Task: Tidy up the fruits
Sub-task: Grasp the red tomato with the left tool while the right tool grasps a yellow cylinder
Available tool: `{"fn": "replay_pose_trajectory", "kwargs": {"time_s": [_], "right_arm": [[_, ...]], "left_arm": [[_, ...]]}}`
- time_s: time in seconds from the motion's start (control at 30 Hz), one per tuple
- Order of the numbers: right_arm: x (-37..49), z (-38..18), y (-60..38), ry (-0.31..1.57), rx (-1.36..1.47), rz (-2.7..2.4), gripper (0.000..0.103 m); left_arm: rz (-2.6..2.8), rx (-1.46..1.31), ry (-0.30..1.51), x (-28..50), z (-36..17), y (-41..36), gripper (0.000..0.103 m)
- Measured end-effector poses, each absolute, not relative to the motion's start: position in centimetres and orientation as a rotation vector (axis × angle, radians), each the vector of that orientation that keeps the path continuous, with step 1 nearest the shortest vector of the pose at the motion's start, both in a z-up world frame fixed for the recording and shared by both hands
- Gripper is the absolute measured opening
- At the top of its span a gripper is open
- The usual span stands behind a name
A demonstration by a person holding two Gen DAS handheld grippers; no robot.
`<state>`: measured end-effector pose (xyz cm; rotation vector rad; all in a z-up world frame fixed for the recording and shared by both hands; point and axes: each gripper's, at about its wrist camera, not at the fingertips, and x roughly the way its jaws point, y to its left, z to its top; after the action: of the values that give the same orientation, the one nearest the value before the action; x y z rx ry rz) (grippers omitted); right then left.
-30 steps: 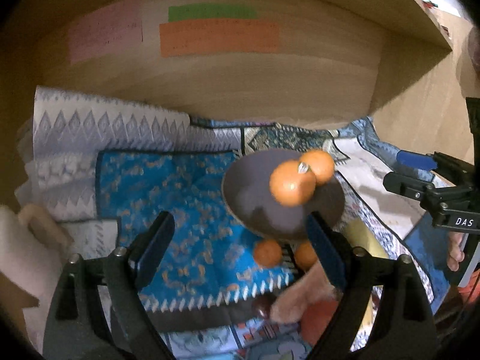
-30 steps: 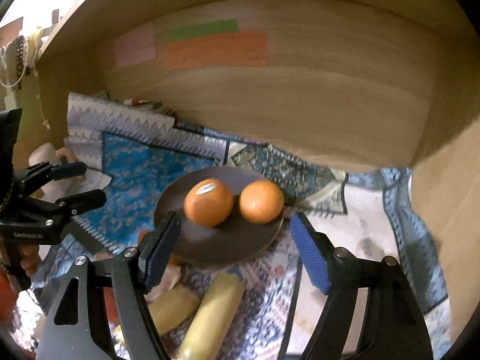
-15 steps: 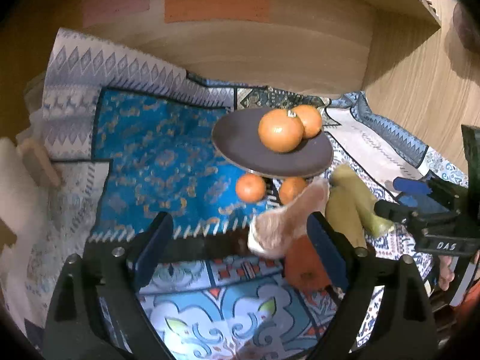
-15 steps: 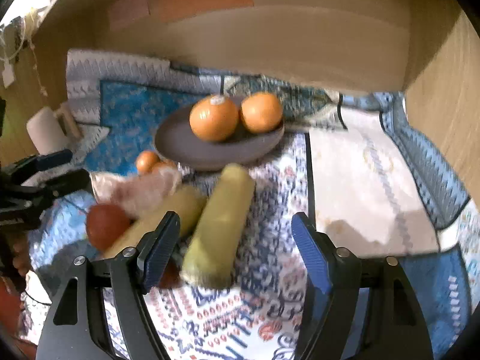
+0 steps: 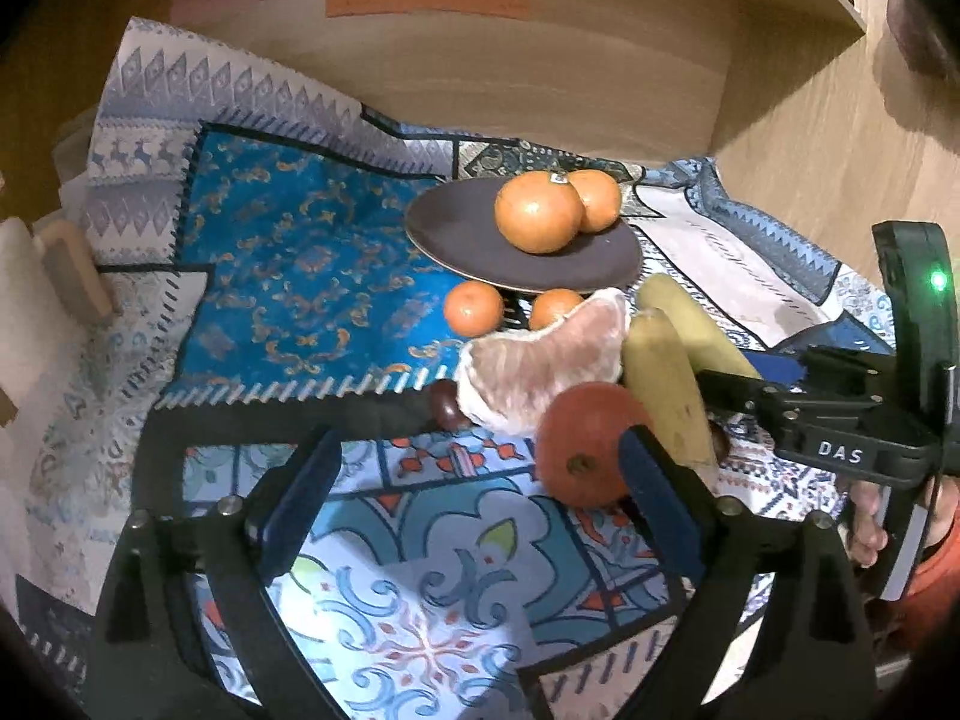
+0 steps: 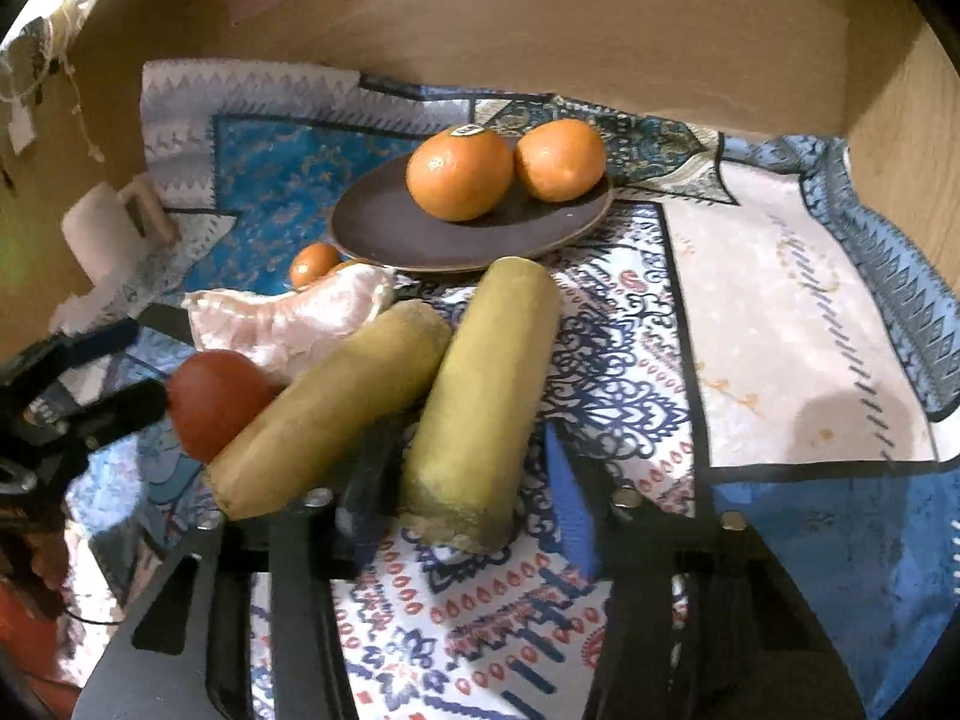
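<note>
A dark plate (image 5: 462, 234) (image 6: 384, 228) carries two oranges (image 5: 537, 213) (image 6: 459, 174). In front of it lie two small mandarins (image 5: 474, 309), a peeled pink citrus segment (image 5: 540, 360) (image 6: 288, 324), a red fruit (image 5: 579, 444) (image 6: 213, 402) and two yellow-green stalks (image 6: 327, 414). My right gripper (image 6: 471, 489) (image 5: 750, 384) is closing around the near end of the right stalk (image 6: 480, 384); a thin gap shows at the blue pad. My left gripper (image 5: 480, 441) is opening above the cloth, its right finger (image 5: 654, 480) just in front of the red fruit, holding nothing.
Patterned cloths (image 5: 288, 252) cover the shelf floor. Wooden walls (image 6: 600, 30) close the back and right. A white paper roll (image 6: 102, 234) stands at the left. A small dark brown fruit (image 5: 447, 411) lies by the segment. A person's fingers (image 5: 864, 522) hold the right gripper.
Both grippers have dropped toward the fruit pile. The right jaws have narrowed around the right stalk's end. The left gripper has come close to the red fruit.
</note>
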<state>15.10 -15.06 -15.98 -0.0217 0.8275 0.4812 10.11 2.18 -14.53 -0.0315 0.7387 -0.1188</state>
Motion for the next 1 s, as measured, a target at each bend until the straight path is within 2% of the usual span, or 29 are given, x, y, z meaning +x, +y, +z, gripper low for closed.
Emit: {"fn": "replay_pose_trajectory", "kwargs": {"time_s": [0.33, 0.53, 0.9, 1.0], "right_arm": [[13.5, -15.7, -18.1, 0.825, -0.002, 0.47, 0.034], [11.8, -15.4, -20.4, 0.825, 0.019, 0.443, 0.034], [12.5, -15.3, -20.2, 0.839, 0.0, 0.448, 0.034], [13.2, -15.2, -20.0, 0.844, 0.014, 0.464, 0.035]], "left_arm": [[-0.119, -0.068, 0.752, 10.6, -15.5, 0.6, 0.095], [-0.145, -0.084, 0.763, 11.2, -15.9, -0.6, 0.077], [-0.146, -0.108, 0.763, 12.3, -16.0, -1.2, 0.072], [-0.166, -0.1, 0.766, 12.2, -15.9, -1.3, 0.064]]}}
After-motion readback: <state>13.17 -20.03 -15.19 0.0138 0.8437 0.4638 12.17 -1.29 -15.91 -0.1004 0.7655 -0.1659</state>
